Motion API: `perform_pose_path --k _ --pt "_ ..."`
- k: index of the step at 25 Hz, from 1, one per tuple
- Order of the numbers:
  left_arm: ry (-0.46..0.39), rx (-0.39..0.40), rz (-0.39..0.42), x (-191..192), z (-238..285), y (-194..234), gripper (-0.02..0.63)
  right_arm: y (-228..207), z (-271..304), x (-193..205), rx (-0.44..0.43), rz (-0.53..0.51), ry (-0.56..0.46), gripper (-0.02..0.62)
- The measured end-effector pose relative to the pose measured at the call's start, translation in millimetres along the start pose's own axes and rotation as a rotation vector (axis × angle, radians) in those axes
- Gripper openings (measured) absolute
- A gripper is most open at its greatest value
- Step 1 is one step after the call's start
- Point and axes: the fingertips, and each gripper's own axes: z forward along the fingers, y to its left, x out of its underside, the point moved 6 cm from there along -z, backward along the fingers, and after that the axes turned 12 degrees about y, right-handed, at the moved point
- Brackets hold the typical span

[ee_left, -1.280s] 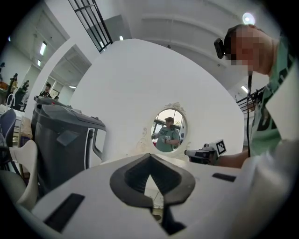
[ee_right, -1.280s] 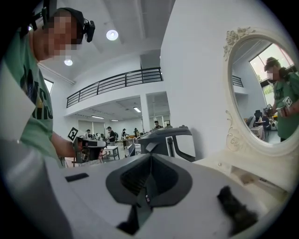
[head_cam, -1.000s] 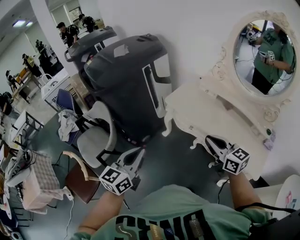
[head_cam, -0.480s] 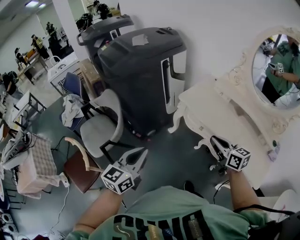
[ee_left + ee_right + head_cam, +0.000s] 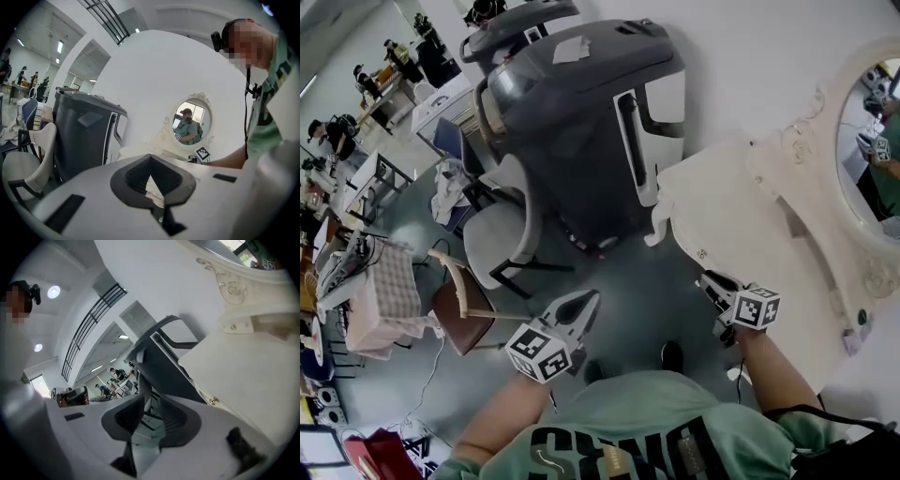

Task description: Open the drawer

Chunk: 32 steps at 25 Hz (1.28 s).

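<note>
Dresser front [image 5: 678,232]: R gripper [image 5: 710,279] jaws just opening, empty; L gripper [image 5: 590,297] prob. closed.

drawer [image 5: 700,251] | cream, small knob [image 5: 213,401] | shut | dressing table [image 5: 741,202] front

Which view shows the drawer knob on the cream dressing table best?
The right gripper view: the small brass-coloured drawer knob stands clear on the front of the cream dressing table. The head view shows only a speck; the left gripper view shows none.
</note>
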Motion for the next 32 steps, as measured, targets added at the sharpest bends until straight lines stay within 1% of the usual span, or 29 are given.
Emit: perform_pose_path --k 3,9,15,18,20,24,28,32 --pt "0.029 0.0 -0.003 4 18 2 0.0 -33 16 3 0.021 0.109 -0.008 0.1" --pt "0.088 0.008 -0.012 25 32 26 0.0 -77 54 20 0.129 0.244 -0.041 0.109" --pt "0.12 0.004 0.008 35 39 36 0.0 -108 81 34 0.201 0.322 -0.059 0.129" --pt "0.134 0.002 0.011 43 38 40 0.0 -127 94 40 0.214 0.401 -0.092 0.141" --pt "0.145 -0.002 0.003 49 35 44 0.0 -139 100 43 0.229 0.44 -0.114 0.151" --pt "0.16 -0.013 -0.02 62 32 49 0.0 -158 108 43 0.264 0.467 -0.153 0.171" --pt "0.167 -0.018 -0.034 69 29 54 0.0 -175 111 42 0.299 0.545 -0.217 0.203" --pt "0.162 -0.029 -0.055 73 24 61 0.0 -187 117 43 0.332 0.602 -0.249 0.225"
